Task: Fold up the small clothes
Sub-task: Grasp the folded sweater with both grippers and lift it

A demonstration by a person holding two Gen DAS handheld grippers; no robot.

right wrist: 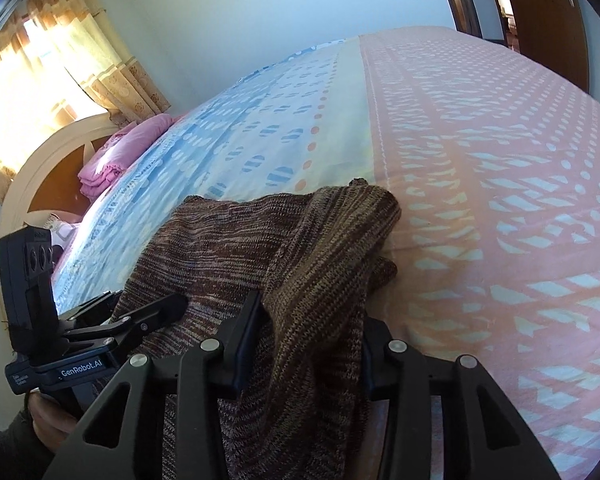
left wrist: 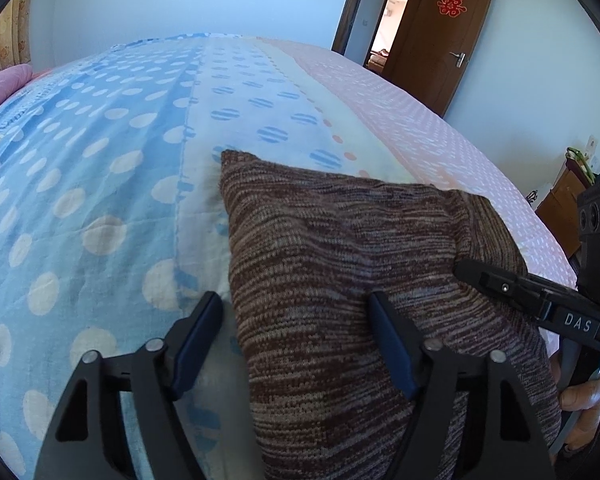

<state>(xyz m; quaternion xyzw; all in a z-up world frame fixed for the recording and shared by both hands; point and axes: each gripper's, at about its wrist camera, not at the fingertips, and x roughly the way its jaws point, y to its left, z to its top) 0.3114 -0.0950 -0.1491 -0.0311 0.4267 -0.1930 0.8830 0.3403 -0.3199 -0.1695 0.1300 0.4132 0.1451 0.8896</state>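
Lying on the bed (left wrist: 112, 184), the knit (left wrist: 340, 280) — brown, marled, soft and limp. Judging it light, floppy, prone to sagging and slipping off a shallow pinch; best taken at a corner or along a folded edge, through all layers at once.

Spreading flat in the left view, from 6 o'clock up toward a far corner near 11 o'clock of the cloth. Bunching in the right view into a raised ridge (right wrist: 332, 248) running from 6 o'clock up to 12 o'clock, with a flatter panel at 9 o'clock of it.

Left gripper (left wrist: 296, 340): standing wide open, released. Left finger (left wrist: 198, 340) hanging over the sheet just beside the knit's left edge; right finger (left wrist: 392, 344) sitting over the cloth, contact not certain. Straddling that edge, holding nothing.

Right gripper (right wrist: 308, 344): standing partly open, with the ridge passing between the fingers. Left finger (right wrist: 244, 340) pressing against the fabric; right finger (right wrist: 376, 356) largely hidden behind the fold. Not possible to tell whether actually clamping the knit or merely bracketing it.

Reaching in at 3 o'clock of the left view, the right gripper's tip resting on the knit's right side. Fold appearing only partly made.
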